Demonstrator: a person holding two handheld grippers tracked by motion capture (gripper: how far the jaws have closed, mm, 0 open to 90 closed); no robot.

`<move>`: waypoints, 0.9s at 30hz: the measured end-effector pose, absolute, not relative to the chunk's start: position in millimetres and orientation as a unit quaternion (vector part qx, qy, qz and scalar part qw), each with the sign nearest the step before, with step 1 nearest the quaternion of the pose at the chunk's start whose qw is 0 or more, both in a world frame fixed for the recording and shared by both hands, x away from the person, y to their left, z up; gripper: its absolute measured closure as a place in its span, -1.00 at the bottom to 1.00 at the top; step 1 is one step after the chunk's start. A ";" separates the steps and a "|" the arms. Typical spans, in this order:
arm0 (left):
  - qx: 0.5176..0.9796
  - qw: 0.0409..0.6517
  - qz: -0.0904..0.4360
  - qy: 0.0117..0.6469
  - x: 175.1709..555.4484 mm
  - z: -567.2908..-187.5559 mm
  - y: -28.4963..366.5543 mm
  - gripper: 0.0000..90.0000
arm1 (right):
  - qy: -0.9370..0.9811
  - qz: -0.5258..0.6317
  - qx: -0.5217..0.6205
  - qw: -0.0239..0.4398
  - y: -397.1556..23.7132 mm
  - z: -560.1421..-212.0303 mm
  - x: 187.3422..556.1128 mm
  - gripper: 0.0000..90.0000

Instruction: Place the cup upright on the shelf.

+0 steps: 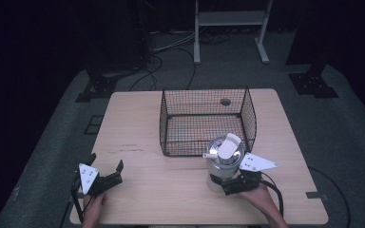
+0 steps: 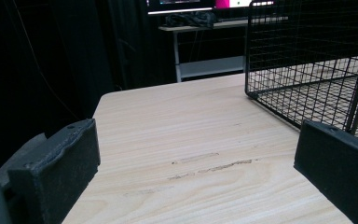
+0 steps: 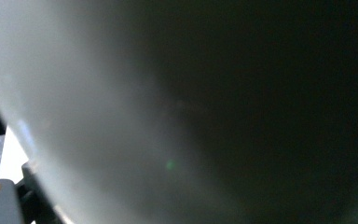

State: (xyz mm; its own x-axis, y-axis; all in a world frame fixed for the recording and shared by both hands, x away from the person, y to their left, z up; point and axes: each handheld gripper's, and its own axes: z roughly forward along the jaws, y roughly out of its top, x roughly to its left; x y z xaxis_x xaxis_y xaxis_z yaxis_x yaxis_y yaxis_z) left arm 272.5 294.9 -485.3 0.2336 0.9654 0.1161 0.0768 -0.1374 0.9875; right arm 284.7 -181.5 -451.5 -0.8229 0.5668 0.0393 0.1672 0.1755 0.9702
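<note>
Table scratches (image 2: 209, 165) face the left hand-held gripper (image 2: 191, 168); the high view misses them.

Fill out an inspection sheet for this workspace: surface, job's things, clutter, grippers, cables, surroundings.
Surface: light wooden table, faint scuff marks left of centre, a round hole near the far edge.
Job's things: white cylindrical container with a white flip lid, upright at the near right corner of the black wire basket; the basket holds nothing.
Clutter: nothing seen.
Grippers: right gripper clamped around the container's base; the container wall sits right against its camera. Left gripper open, jaws wide apart over bare table, holding nothing.
Cables: one trails from each gripper; more run across the floor behind the table.
Surroundings: dark room, white frame stand, black stand bases on grey floor.
</note>
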 end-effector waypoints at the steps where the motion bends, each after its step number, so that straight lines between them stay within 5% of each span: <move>1: 0.608 0.498 0.446 0.429 272.5 -485.3 294.9 -1.00 | 0.747 0.595 0.245 0.169 -181.5 -451.6 284.9 -0.92; 27: 0.607 0.500 0.445 0.429 272.3 -485.1 295.9 -1.00 | 0.735 0.615 0.222 0.177 -184.5 -444.0 284.8 -0.87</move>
State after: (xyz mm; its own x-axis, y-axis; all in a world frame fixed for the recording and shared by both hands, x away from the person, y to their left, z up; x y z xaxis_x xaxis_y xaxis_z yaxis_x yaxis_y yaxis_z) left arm 272.3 295.9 -485.1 0.2357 0.9655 0.1108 0.0767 -0.1322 0.9883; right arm 284.8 -184.5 -444.0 -0.8388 0.5442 0.0132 0.1088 0.1439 0.9836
